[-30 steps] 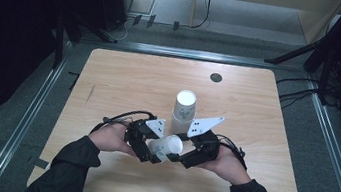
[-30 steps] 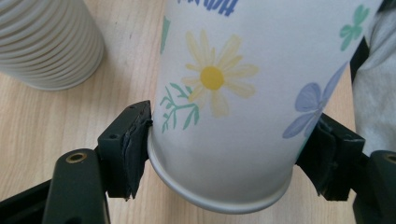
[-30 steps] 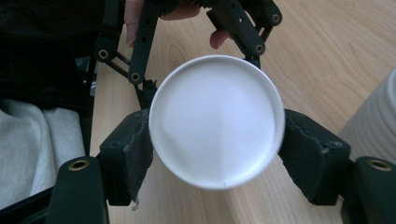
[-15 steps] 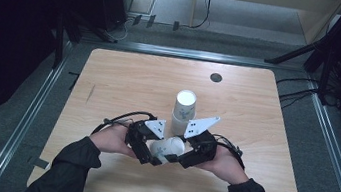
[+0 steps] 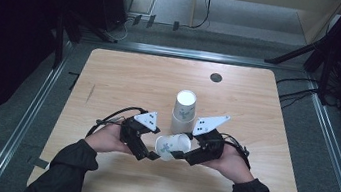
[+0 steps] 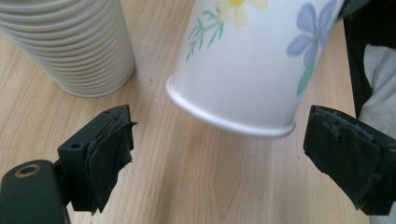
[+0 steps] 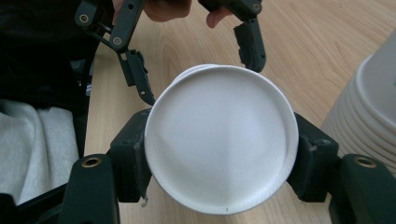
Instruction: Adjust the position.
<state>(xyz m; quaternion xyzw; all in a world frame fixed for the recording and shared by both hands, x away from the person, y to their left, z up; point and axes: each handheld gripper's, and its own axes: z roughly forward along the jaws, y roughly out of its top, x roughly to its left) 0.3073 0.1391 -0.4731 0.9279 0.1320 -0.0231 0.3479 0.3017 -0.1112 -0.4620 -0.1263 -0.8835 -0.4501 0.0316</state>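
Paper cup (image 5: 171, 146) gripped sideways just in front of the stack of cups (image 5: 184, 111), above the table (image 5: 125, 77).

White, with blue and yellow flowers and green leaves printed on the wall; rolled rim at the mouth, flat base turned toward the right gripper's camera, tilted off the wood. Clenched on the cup near its base by the right gripper (image 7: 219, 165), one pad on each side. Left gripper (image 6: 243, 154) released, jaws just opened wide, pads (image 6: 109, 149) standing clear either side of the rim without touching it. Stack upside down, ribbed with many rims, just behind and beside the held cup. Small dark round disc (image 5: 216, 77) set in the tabletop well beyond the stack.
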